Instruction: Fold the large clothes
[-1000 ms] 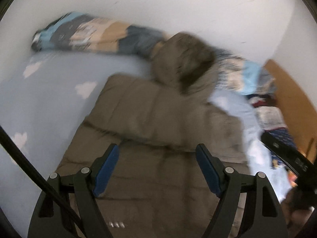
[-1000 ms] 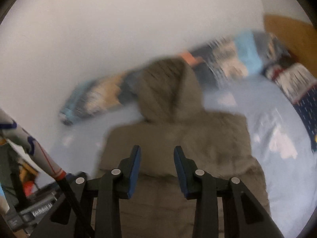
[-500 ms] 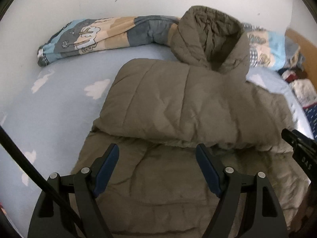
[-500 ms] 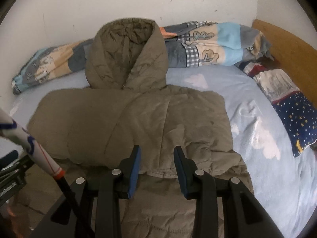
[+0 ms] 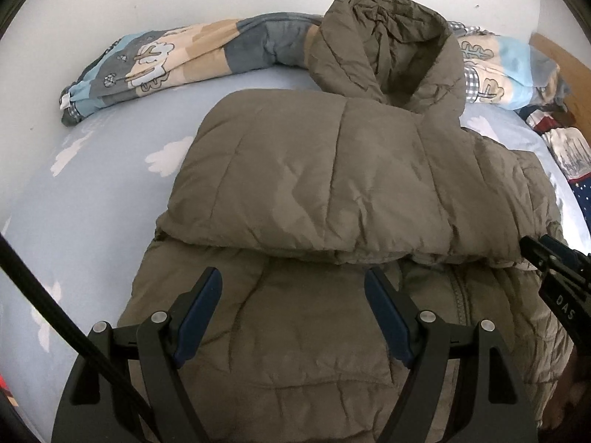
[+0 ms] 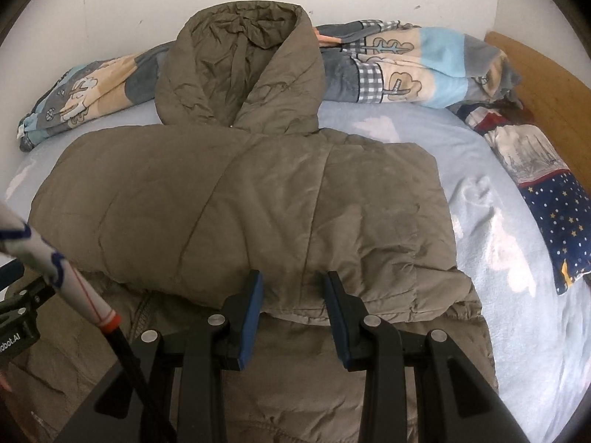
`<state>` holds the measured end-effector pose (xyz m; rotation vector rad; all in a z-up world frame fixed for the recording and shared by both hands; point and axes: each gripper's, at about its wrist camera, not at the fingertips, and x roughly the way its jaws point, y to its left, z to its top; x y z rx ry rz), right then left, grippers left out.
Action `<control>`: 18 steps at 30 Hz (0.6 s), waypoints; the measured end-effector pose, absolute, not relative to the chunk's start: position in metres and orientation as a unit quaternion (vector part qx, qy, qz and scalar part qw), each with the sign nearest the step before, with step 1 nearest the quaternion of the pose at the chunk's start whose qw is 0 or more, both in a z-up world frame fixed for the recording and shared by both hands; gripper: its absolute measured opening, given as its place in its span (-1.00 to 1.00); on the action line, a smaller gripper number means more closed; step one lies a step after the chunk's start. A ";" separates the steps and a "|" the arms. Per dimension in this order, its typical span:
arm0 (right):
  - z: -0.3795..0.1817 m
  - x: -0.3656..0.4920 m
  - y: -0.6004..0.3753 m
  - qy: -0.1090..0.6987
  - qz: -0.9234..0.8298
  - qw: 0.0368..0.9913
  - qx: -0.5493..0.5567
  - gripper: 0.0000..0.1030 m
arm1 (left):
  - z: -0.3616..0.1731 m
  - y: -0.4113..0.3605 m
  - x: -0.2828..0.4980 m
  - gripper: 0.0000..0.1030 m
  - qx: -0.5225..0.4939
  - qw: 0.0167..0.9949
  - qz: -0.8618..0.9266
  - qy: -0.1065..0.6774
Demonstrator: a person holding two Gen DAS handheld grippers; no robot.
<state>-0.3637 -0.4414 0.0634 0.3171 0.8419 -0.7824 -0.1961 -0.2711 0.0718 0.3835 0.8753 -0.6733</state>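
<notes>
Both grippers have dropped closer to the padded jacket [image 5: 332, 184]; left gripper [image 5: 293, 280] jaws wide, right gripper [image 6: 294, 283] jaws narrower, both empty above it.

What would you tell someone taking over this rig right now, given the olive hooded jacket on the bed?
Left gripper: open, empty, above the jacket's near half.
Right gripper: jaws part open, nothing visibly clamped, at the folded sleeve's edge.
Jacket: flat on the blue cloud sheet, hood against the rolled blanket at the wall.
Done: sleeves appear folded across the chest.
Left: probably fold the bottom half up, then tuck the hood.
</notes>
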 end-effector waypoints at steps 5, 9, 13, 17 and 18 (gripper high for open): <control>0.071 -0.365 -0.435 0.393 -0.371 0.829 0.143 -0.28 | 0.076 -0.268 -0.195 0.52 0.174 0.838 -0.317 0.408; 0.080 -0.365 -0.426 0.384 -0.377 0.834 0.119 -0.27 | 0.078 -0.266 -0.195 0.52 0.171 0.840 -0.319 0.405; 0.086 -0.365 -0.421 0.376 -0.374 0.841 0.111 -0.27 | 0.082 -0.266 -0.196 0.52 0.167 0.843 -0.322 0.397; 0.092 -0.370 -0.426 0.363 -0.360 0.848 0.139 -0.27 | 0.087 -0.266 -0.195 0.53 0.161 0.849 -0.323 0.387; 0.096 -0.373 -0.428 0.357 -0.354 0.851 0.151 -0.27 | 0.087 -0.266 -0.195 0.52 0.161 0.849 -0.323 0.386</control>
